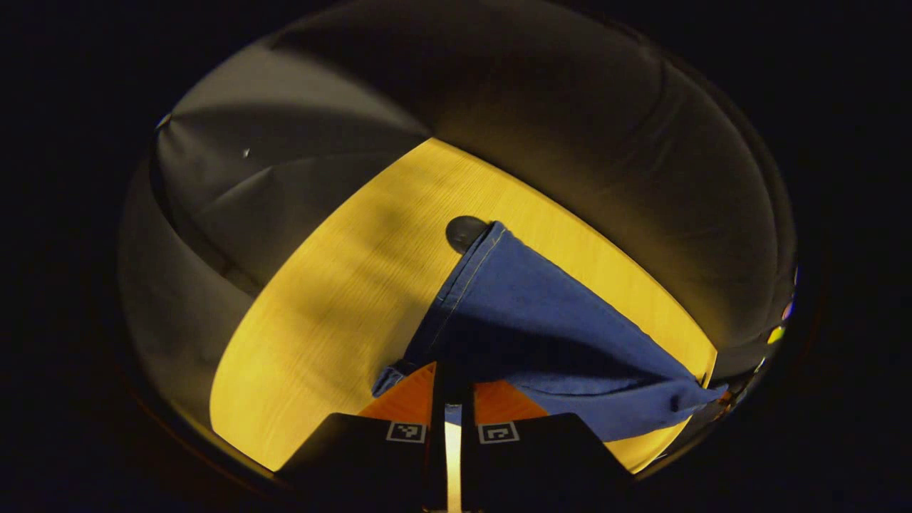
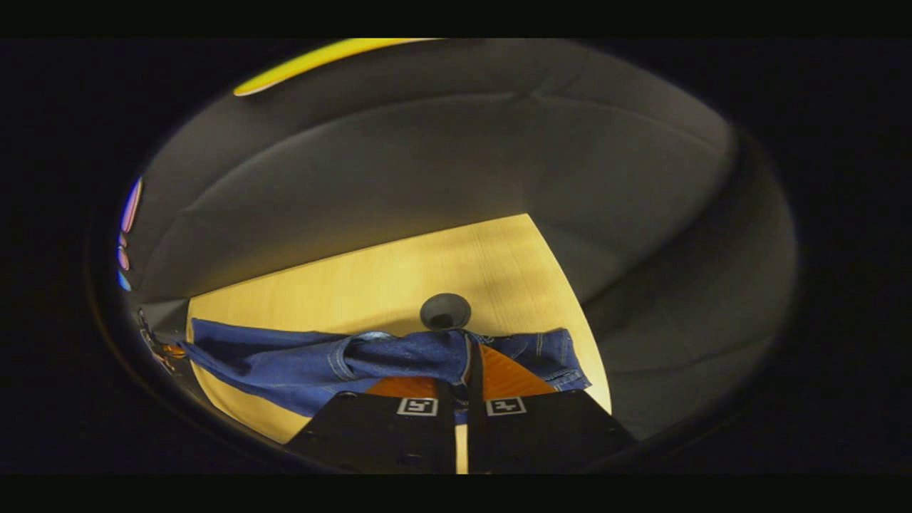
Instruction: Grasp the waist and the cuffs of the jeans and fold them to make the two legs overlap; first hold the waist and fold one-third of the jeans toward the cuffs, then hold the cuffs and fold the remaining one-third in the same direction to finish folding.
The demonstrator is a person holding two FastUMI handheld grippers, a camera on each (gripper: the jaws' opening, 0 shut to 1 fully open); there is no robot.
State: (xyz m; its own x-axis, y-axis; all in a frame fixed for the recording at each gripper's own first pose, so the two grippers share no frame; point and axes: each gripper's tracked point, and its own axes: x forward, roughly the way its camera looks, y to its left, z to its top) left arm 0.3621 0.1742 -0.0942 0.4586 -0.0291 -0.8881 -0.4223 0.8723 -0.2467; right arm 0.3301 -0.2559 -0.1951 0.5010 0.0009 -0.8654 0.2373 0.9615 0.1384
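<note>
Evidently both tools have hold of the blue denim jeans point(image 1: 541, 320), which hang stretched between them above the yellow wooden bench point(image 1: 335, 313). In the left gripper view, the left tool point(image 1: 453, 377) has its fingers drawn nearly together on a hemmed edge of the fabric, and the cloth runs off to the right, where it bunches at the far end. In the right gripper view, the right tool point(image 2: 467, 381) is likewise pinched on a seamed, stitched part of the jeans point(image 2: 299, 363), the cloth trailing to the left. A small dark round disc point(image 2: 445, 311) sits on the bench point(image 2: 399, 278) just beyond the denim.
</note>
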